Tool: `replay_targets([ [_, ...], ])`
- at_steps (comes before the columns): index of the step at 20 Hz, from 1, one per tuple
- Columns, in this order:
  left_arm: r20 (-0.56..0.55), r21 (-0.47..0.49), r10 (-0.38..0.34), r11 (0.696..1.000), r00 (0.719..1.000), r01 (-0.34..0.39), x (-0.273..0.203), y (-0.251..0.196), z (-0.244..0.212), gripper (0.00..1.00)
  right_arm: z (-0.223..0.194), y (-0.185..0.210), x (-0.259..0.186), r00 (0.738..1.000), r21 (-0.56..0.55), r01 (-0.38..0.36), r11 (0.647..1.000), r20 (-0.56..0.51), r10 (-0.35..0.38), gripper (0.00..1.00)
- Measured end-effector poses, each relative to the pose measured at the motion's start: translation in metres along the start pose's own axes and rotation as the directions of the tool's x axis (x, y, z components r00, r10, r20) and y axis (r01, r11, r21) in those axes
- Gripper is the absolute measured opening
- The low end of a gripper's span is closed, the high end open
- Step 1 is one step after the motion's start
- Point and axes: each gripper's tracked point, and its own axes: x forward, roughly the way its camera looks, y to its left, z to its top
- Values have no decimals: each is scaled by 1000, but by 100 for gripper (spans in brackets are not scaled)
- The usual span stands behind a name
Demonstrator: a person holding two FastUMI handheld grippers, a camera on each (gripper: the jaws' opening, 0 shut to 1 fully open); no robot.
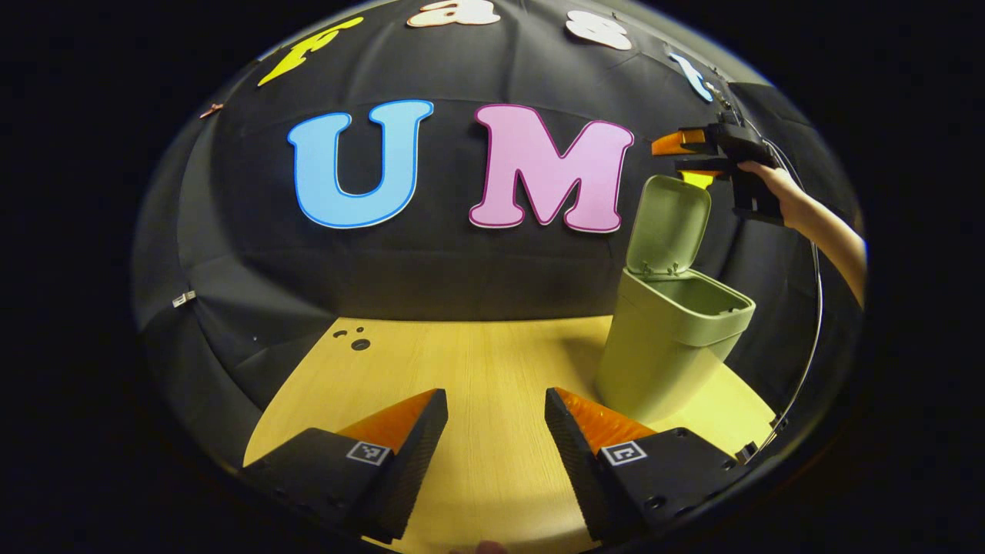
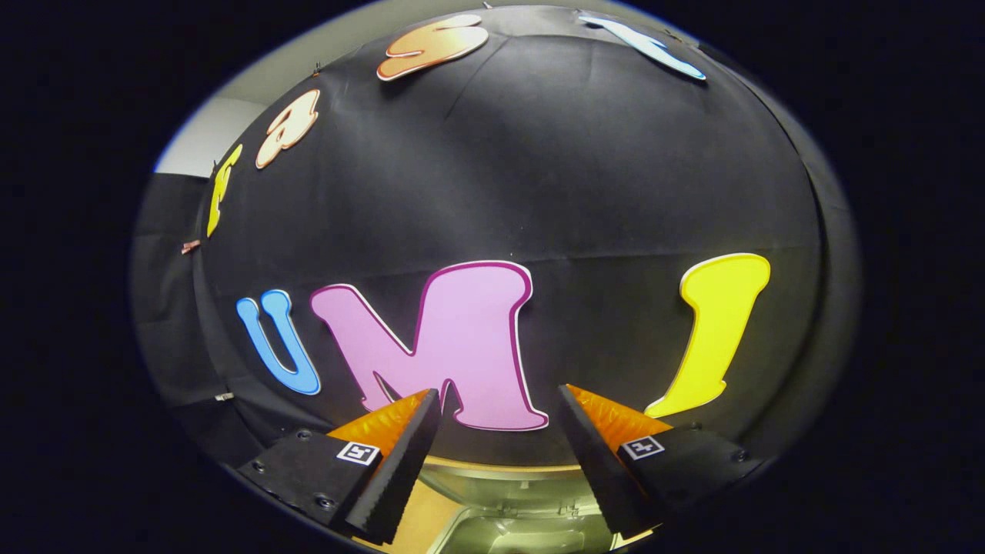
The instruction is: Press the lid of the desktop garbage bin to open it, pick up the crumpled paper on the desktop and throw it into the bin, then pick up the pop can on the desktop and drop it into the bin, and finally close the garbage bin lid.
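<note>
Pale green plastic desktop garbage bin (image 1: 669, 338) stands at the right side of the light wood tabletop (image 1: 477, 369), its hinged lid (image 1: 668, 225) upright and open, no paper or can on the wood. Bin looks light, stiff, smooth-walled, so it probably slides if shoved; lid likely best pushed down from its top edge, not pinched. Right gripper (image 1: 689, 160), held by a hand (image 1: 777, 185), hovers just above the lid, fingers apart, empty. Left gripper (image 1: 496, 423) sits low over the near table, jaws wide, holding nothing. Black cloth wall (image 1: 462, 261) closes the far side.

In the right gripper view, the right gripper (image 2: 499, 431) is wide open above the bin's rim (image 2: 500, 469).
</note>
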Motion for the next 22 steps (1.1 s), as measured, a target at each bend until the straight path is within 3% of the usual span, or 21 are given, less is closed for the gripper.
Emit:
replay_targets([
  [7, -26, 22, -8, 1000, 1000, 9, 24, -10, 3, 84, -40, -3, 10, 991, -44, -22, 999, -129, 17, 98],
  [9, -25, 14, -2, 1000, 1000, 3, 33, -10, 3, 84, -39, -3, 12, 992, -52, -31, 998, -124, 24, 98],
  [22, -122, -1, 7, 1000, 993, -7, 78, -23, -20, 84, -60, 2, -26, 963, -15, -114, 993, -249, 107, 97],
])
